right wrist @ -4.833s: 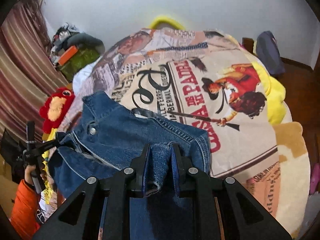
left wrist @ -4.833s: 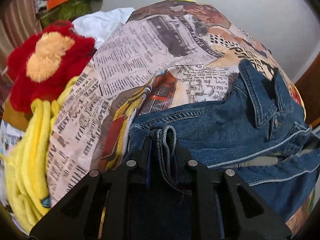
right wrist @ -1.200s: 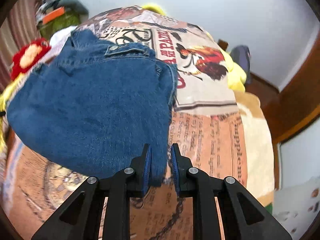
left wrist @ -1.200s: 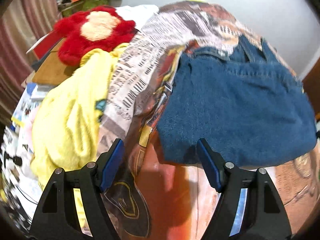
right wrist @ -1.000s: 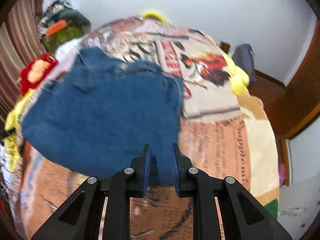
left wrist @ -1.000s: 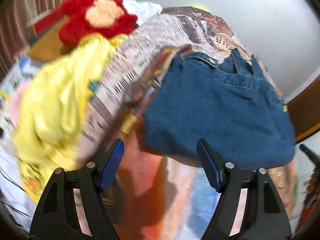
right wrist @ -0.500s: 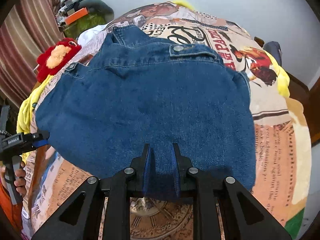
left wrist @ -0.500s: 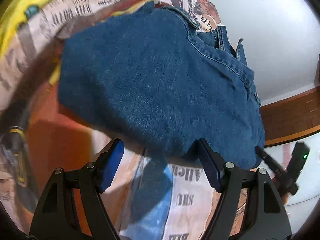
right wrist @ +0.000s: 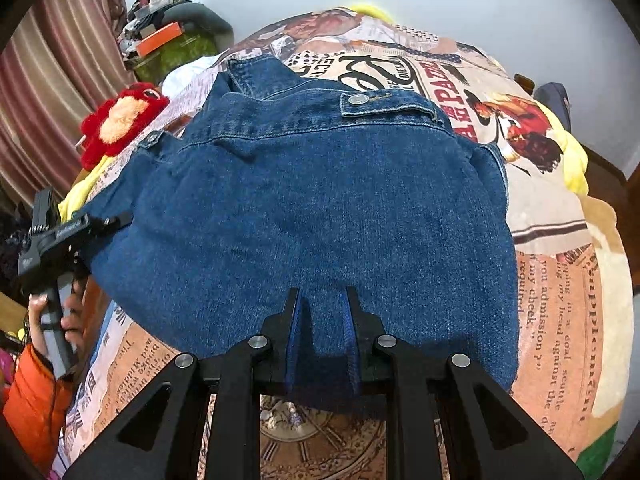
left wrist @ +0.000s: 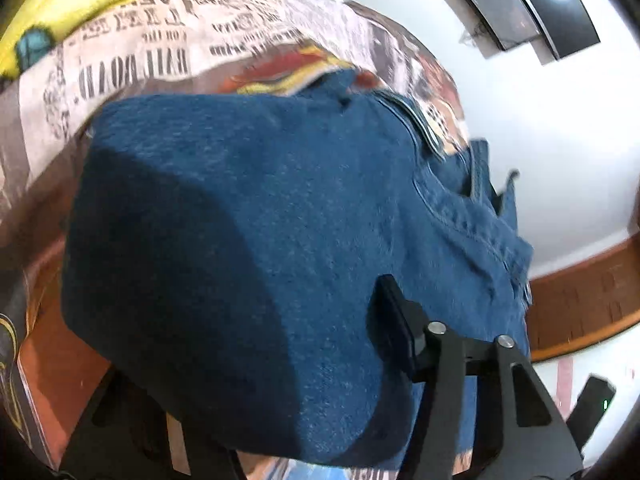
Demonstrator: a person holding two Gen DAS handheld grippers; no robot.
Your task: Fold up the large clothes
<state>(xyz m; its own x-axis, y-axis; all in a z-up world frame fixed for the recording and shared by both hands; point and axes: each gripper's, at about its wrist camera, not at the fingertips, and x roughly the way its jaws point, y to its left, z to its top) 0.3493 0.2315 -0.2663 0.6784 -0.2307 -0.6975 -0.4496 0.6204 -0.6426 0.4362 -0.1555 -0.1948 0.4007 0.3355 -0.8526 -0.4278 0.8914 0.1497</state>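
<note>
Garment: denim jacket [right wrist: 320, 208], dark blue, lying folded and back-side up on the bed; pale stitched seam across the upper back, buttoned tab [right wrist: 386, 104] at its far edge, collar [right wrist: 256, 72] beyond.
Garment, near edge: rounded fold, thick and shadowed, hanging just over the bedspread in the left wrist view.
Bed cover: bedspread [right wrist: 552, 300] printed with newspaper text and poster pictures; the jacket covers its middle.
Right claw [right wrist: 322, 320]: pressed together, pinching the jacket's near hem; a pleat of denim stands between the two fingers.
Left claw [left wrist: 280, 380]: closing; one finger [left wrist: 396, 336] lies on top of the denim, the other is hidden under the fold, so the corner is between them; a firm pinch cannot be confirmed.
Holder: hand [right wrist: 60, 320] on the left claw's handle, orange sleeve [right wrist: 32, 396], left of the jacket.
Left of jacket: red plush toy [right wrist: 120, 120], yellow cloth [right wrist: 80, 196] under it.
Far left of jacket: green bag [right wrist: 180, 48] heaped with clutter; contents unclear.
Right of jacket: yellow blanket edge [right wrist: 572, 160].
</note>
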